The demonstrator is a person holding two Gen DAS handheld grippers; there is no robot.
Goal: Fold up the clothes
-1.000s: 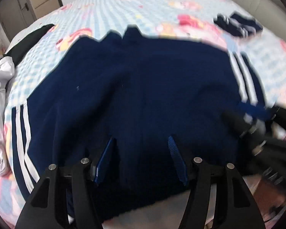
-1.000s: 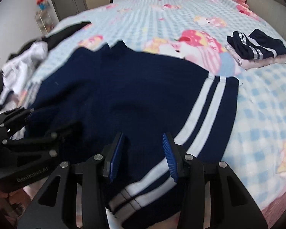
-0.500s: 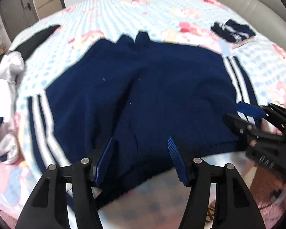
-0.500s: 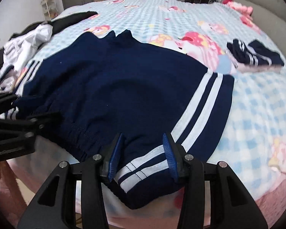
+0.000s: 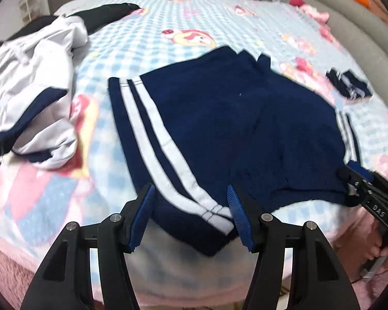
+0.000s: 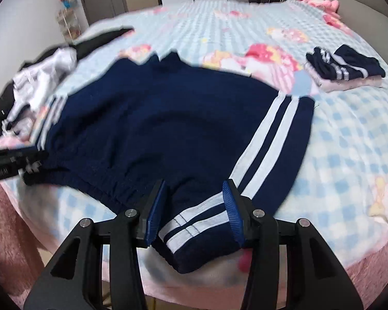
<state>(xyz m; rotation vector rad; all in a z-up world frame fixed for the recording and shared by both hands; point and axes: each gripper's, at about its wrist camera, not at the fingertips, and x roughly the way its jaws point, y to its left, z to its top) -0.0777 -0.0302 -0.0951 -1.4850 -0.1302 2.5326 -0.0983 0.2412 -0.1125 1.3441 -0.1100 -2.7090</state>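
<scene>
Navy shorts point(image 5: 219, 129) with white side stripes lie flat on the bed, waistband towards me; they also show in the right wrist view point(image 6: 155, 134). My left gripper point(image 5: 191, 206) is open, its fingers either side of the left striped waistband corner. My right gripper point(image 6: 194, 201) is open, straddling the right striped waistband corner point(image 6: 196, 224) at the bed edge. Each gripper appears at the side of the other's view, the right one point(image 5: 367, 193) and the left one point(image 6: 10, 168).
The bed has a blue checked blanket point(image 5: 168, 20) with cartoon prints. A white and navy garment pile point(image 5: 36, 82) lies at the left. A small folded navy striped stack point(image 6: 346, 69) sits at the right. A grey headboard point(image 5: 362, 31) curves at the far right.
Both grippers have pulled back towards the bed's near edge. The left one has shifted left from the shorts' middle to the striped corner. The shorts lie flatter and fully in view.
</scene>
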